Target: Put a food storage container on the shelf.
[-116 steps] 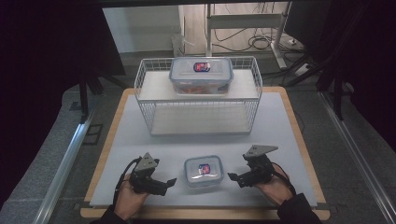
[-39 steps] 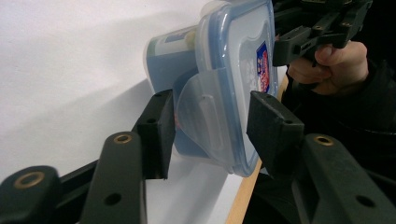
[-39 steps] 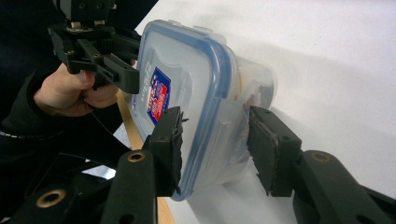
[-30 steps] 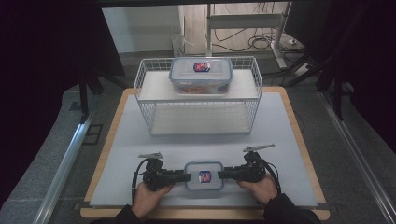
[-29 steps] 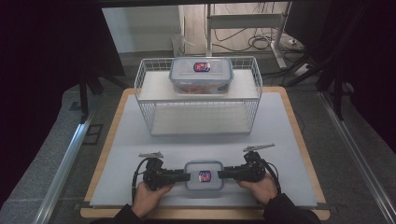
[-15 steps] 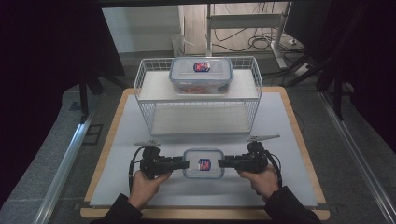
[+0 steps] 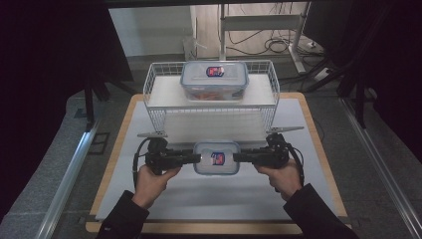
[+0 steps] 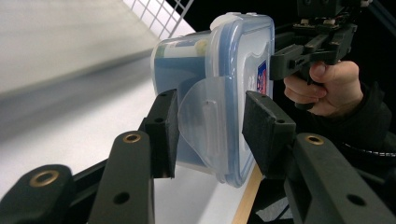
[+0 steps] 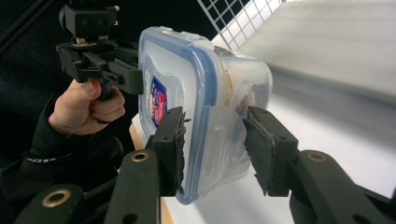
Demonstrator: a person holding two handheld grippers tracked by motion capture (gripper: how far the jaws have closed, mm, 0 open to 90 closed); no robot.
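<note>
**Small container hanging level between two grippers, wire shelf ahead**

The left gripper (image 7: 191, 158) and right gripper (image 7: 241, 158) are clamping opposite short ends of the small lidded food container (image 7: 216, 158), its long axis running between them. The wire shelf (image 7: 159, 107) is waiting just beyond, higher.

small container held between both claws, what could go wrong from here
The small container hangs between the left claw and the right claw, each pinching only a side latch flap, so it could slip or a flap could pop open. The wire basket stands close ahead, so its rim could catch it.
</note>
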